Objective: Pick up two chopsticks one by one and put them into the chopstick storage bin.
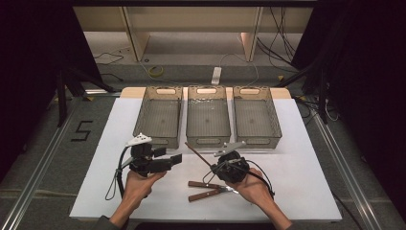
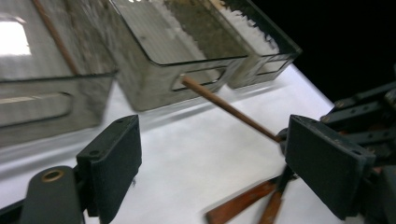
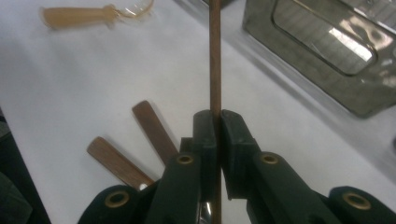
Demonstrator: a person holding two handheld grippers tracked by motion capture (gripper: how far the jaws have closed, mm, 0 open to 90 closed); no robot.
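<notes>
My right gripper (image 1: pixel 215 168) is shut on a thin brown wooden stick (image 1: pixel 197 154), which slants up and to the left toward the bins, its far end clear of the sheet. In the right gripper view the stick (image 3: pixel 215 56) runs straight up from between the pressed pads. My left gripper (image 1: pixel 170 156) is held to the left of it, jaws pointing right, open and holding nothing. In the left gripper view its own jaws (image 2: pixel 217 161) stand wide apart, and the stick (image 2: pixel 224 105) crosses beyond them.
Two brown-handled utensils (image 1: pixel 205 189) lie on the white sheet (image 1: pixel 297 187) below the right gripper. A pale amber-handled utensil (image 3: pixel 88 16) lies farther off in the right gripper view. Three empty grey bins stand in a row behind: left (image 1: pixel 165 91), middle (image 1: pixel 207 90), right (image 1: pixel 250 91).
</notes>
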